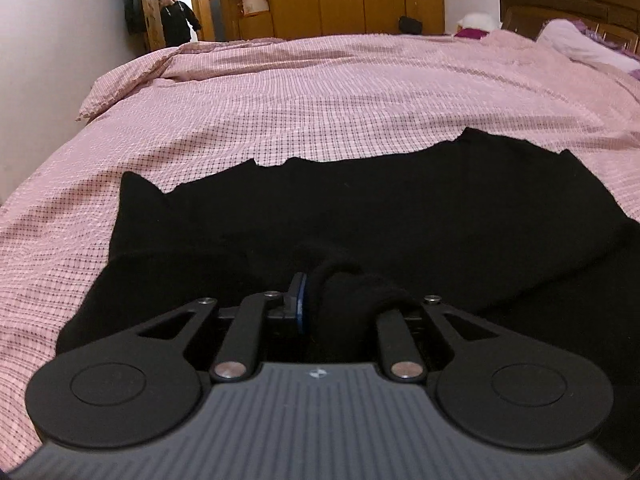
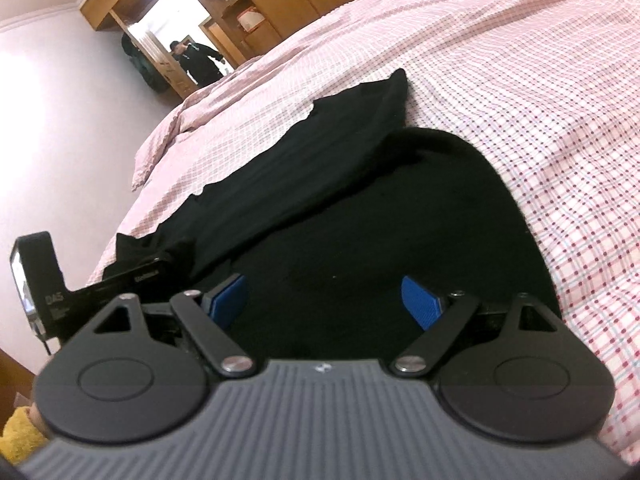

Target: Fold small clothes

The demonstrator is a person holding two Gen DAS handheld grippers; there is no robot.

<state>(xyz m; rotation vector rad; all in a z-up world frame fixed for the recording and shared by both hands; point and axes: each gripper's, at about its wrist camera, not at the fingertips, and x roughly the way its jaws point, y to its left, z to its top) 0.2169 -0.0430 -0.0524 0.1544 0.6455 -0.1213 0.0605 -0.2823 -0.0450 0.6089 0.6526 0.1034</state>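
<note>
So the black garment (image 1: 360, 208) lies spread left-to-right across the near bed (image 1: 280, 92), left gripper (image 1: 316, 304) pinching a bunched fold at its near edge, while the right gripper (image 2: 324, 300) hovers wide open, empty, over its right end.

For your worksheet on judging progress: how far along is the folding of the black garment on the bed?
Done: black garment lies on the checked bedspread, one layer already turned over. In hand: left gripper pinches a bunch of its cloth; right gripper stands open over it. Left: finishing the folds.
</note>
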